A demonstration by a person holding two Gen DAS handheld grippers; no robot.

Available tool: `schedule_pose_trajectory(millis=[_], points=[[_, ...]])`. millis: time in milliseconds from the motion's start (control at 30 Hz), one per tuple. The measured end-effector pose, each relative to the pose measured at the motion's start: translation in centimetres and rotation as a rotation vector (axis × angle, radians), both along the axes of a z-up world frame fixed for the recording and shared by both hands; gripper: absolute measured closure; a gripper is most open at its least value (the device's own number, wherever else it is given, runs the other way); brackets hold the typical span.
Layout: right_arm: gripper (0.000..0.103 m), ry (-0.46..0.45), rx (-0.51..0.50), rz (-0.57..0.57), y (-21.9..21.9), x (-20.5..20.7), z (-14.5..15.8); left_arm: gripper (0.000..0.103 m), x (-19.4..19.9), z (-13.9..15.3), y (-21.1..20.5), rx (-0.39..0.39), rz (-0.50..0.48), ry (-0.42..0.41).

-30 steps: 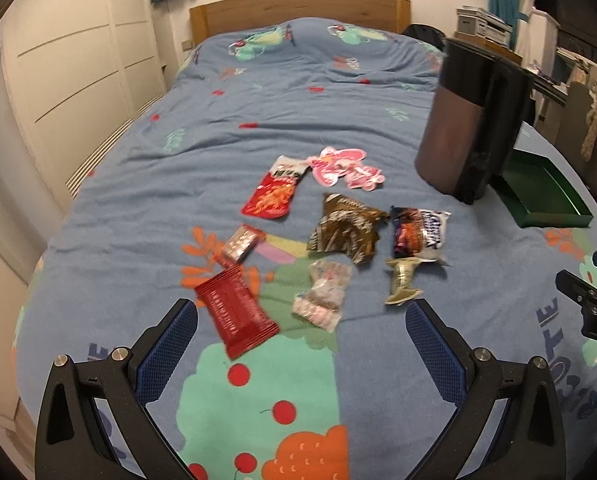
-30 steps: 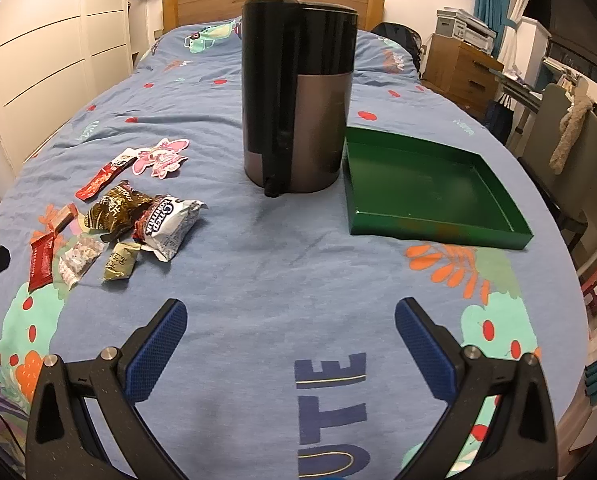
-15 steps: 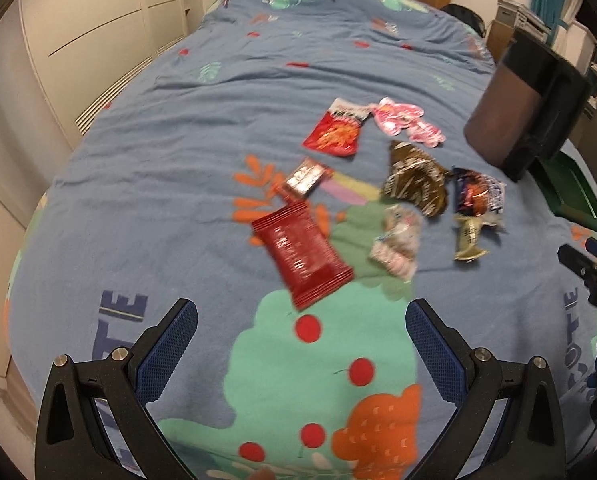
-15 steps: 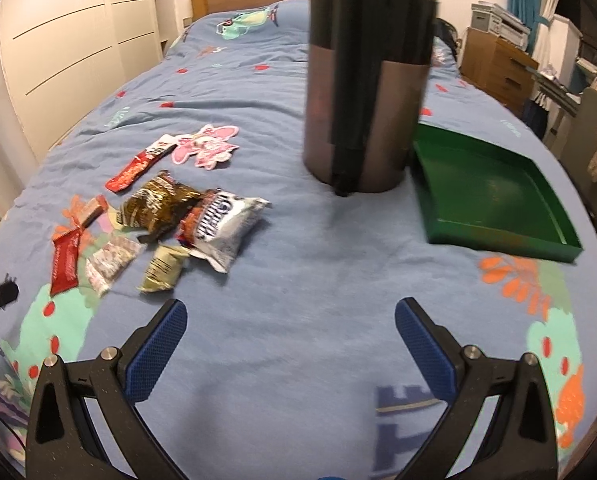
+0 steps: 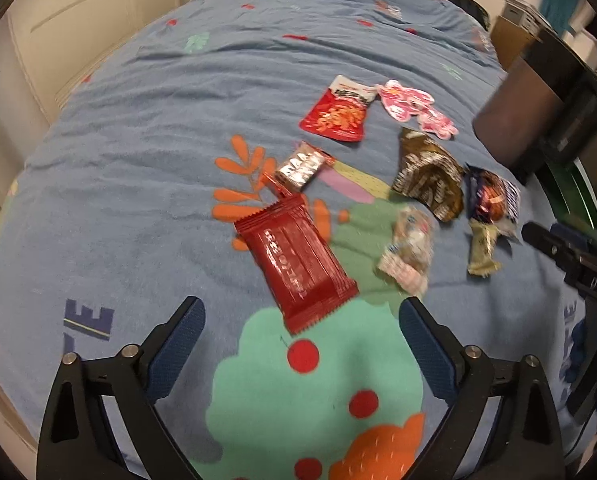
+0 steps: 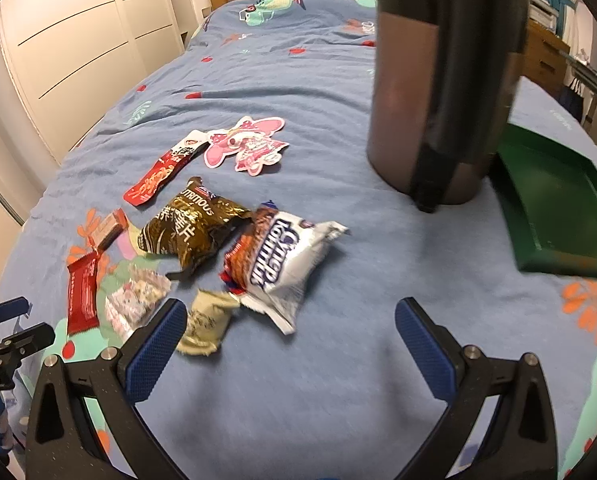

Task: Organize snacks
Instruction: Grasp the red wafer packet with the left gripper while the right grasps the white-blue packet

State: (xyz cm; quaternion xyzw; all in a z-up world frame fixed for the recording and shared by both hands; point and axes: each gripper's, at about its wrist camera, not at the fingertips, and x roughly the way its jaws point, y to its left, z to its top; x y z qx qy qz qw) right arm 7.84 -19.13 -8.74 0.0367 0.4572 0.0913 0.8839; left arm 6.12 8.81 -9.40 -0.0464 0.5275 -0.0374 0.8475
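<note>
Left tongs (image 5: 300, 316) (closing, empty) over red packet (image 5: 296, 260).

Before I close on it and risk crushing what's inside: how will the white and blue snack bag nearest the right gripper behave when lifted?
The white and blue snack bag looks puffed and crinkled, so it will probably give under the pads and feel light. Its glossy film may slip. Its loose end would likely flop.
</note>
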Motion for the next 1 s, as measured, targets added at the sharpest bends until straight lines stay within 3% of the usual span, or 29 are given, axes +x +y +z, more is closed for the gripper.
schedule_pose_trajectory(millis=[200,367,633,767,933,1000], points=[[0.000,0.044,0.028,-0.017,0.8,2.2,-1.4,0.016,2.9,-2.4,1.0,-0.042,0.106,0.061],[0.000,0.085,0.045,-0.055,0.9,3.9,-2.6,0.025,4.4,-4.2,1.0,-0.044,0.140,0.103],[0.000,0.130,0.089,-0.076,1.1,5.4,-4.0,0.025,5.8,-6.4,0.8,-0.022,0.145,0.171],[0.000,0.139,0.157,-0.092,1.0,5.9,-4.1,0.025,6.4,-6.9,0.9,-0.013,0.155,0.193],[0.000,0.156,0.211,-0.103,0.8,6.6,-4.4,0.039,6.8,-6.8,0.6,0.010,0.170,0.187],[0.000,0.159,0.216,-0.101,0.7,6.7,-4.4,0.051,7.1,-6.5,0.1,0.015,0.163,0.180]])
